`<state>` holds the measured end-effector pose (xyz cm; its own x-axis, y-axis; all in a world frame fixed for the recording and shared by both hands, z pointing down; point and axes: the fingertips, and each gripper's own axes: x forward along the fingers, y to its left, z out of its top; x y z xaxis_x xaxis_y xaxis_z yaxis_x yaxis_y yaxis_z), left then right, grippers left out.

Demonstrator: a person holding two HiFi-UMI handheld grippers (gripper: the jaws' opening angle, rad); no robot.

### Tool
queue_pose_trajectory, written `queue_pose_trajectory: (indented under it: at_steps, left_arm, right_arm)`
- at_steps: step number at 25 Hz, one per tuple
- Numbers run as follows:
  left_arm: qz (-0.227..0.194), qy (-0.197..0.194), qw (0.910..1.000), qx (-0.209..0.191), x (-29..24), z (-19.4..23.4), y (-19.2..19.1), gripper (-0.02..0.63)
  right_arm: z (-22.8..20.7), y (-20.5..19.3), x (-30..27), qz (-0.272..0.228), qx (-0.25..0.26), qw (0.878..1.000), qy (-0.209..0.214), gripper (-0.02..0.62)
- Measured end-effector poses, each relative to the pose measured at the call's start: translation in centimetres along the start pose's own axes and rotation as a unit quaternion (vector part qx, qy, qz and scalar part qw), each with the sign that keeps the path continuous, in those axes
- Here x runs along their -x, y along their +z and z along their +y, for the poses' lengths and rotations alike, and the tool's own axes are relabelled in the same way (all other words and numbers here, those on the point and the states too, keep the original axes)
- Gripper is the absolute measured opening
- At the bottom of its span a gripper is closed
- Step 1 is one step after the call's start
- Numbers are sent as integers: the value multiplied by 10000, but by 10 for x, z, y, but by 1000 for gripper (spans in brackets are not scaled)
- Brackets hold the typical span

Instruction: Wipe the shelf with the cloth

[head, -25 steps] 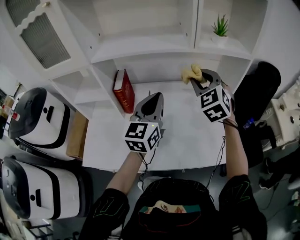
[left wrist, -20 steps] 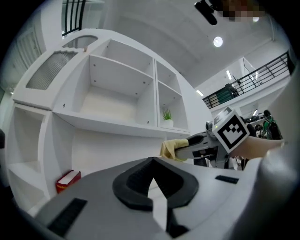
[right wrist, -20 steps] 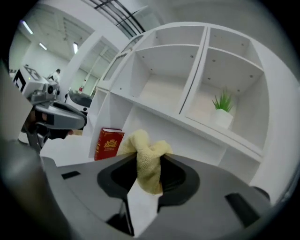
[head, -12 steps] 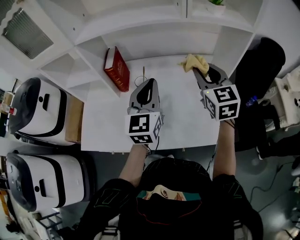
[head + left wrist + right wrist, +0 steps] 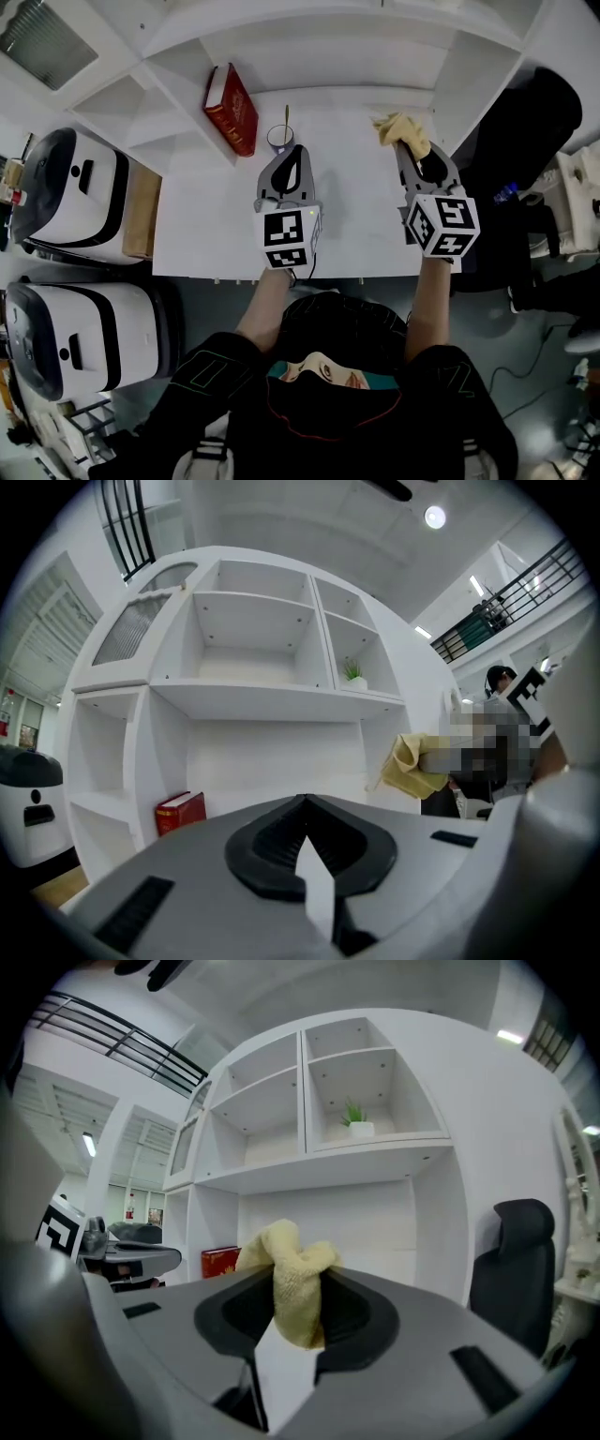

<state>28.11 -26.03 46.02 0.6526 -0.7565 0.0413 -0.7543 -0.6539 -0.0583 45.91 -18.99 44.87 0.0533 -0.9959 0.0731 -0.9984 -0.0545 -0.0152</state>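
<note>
Red book (image 5: pixel 232 122) and cup (image 5: pixel 279 139) on white shelf (image 5: pixel 356 220)

Yellow cloth (image 5: pixel 292 1274), bunched up, pinched in the right claw (image 5: pixel 407 155). White shelf (image 5: pixel 309 37) stands open-fronted just beyond it.

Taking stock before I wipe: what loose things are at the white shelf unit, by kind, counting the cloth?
Book: 1
Cup: 1
Plant: 1
Cloth: 1, clamped in the right gripper
Total: 4
</note>
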Motion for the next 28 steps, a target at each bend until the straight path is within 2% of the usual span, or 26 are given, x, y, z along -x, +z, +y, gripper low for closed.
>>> queue_pose_trajectory:
  at_steps: [3, 7, 16, 28]
  left_arm:
    - [147, 64, 9998, -114, -3, -2, -12, -2]
    - [118, 54, 9999, -43, -10, -9, -19, -2]
    - [227, -498, 9983, -186, -30, -46, -22, -2]
    - [370, -707, 9968, -62, -37, -50, -28, -2]
  right_arm:
    - [-3, -18, 3, 106, -130, 9998, -80, 121]
    - [-7, -25, 7, 189, -90, 9998, -59, 121]
    - [-27, -32, 15, 207, -101, 9994, -261, 121]
    - [-32, -29, 13, 115, -92, 9993, -341, 121]
